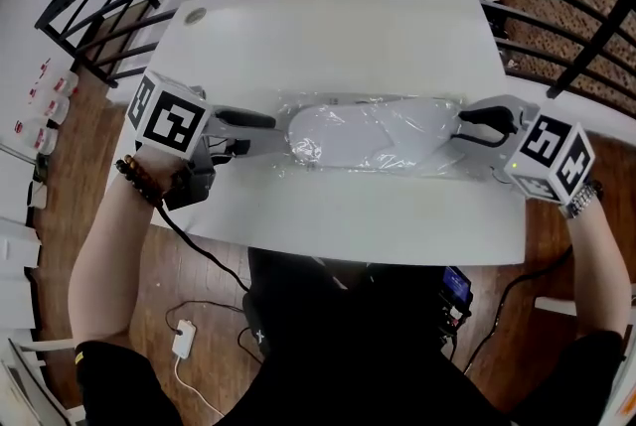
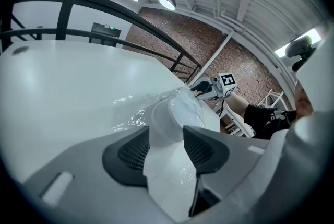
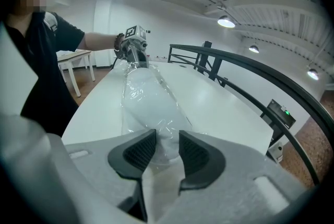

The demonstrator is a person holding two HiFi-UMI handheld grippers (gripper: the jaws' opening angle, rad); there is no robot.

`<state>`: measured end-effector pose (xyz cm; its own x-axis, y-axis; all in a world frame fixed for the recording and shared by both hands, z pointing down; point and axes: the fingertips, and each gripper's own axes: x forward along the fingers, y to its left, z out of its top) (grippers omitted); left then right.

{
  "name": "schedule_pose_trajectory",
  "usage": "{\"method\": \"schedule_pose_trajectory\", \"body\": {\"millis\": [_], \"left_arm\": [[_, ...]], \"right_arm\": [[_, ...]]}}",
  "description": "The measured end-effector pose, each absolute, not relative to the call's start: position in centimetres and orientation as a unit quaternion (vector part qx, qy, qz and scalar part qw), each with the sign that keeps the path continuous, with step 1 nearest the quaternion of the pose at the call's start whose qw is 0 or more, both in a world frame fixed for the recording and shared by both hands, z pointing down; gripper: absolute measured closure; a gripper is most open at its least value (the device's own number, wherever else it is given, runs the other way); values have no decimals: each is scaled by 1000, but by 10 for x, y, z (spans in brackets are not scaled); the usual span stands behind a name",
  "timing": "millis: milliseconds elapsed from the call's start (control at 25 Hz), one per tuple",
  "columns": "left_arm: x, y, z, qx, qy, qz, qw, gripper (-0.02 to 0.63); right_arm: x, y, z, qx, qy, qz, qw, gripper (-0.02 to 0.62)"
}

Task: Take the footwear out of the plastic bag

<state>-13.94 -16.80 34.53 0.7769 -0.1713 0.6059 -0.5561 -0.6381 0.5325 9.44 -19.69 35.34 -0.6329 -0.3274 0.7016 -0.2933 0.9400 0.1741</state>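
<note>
Table (image 1: 328, 27): left tongs (image 2: 166, 133), right tongs (image 3: 167, 138) half-open, pinching bag (image 1: 397, 131)?

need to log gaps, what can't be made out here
- footwear kind: all views, bag glare blurs it.
- bag mouth: head view, left gripper and right gripper cover both ends.
- pads gripping or not: both gripper views, plastic fills the gaps.
- round thing on table: head view, too small.

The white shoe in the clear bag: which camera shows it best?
The head view: the whole shoe lies lengthwise inside the plastic bag, seen from above. The left gripper view shows only one end of the shoe; the right gripper view shows it foreshortened under crinkled plastic.
</note>
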Motion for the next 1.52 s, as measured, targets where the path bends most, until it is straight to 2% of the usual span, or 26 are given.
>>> {"method": "schedule_pose_trajectory", "body": {"millis": [280, 720, 1000, 1160, 1320, 1520], "left_arm": [[-129, -159, 329, 858, -164, 185, 450, 336], [-133, -164, 349, 834, -171, 218, 477, 310], [-111, -158, 350, 824, -157, 215, 500, 307], [-107, -159, 350, 821, -163, 203, 508, 346], [-116, -167, 355, 827, -184, 217, 486, 430], [-118, -167, 359, 825, -192, 219, 484, 443]], "right_arm": [[94, -193, 355, 170, -905, -27, 390, 472], [93, -192, 351, 165, -905, -49, 388, 480], [92, -193, 351, 166, -909, -53, 379, 485], [89, -193, 350, 165, -911, -55, 374, 485], [91, -194, 344, 168, -918, -52, 355, 482], [106, -203, 329, 195, -924, -6, 329, 453]]}}
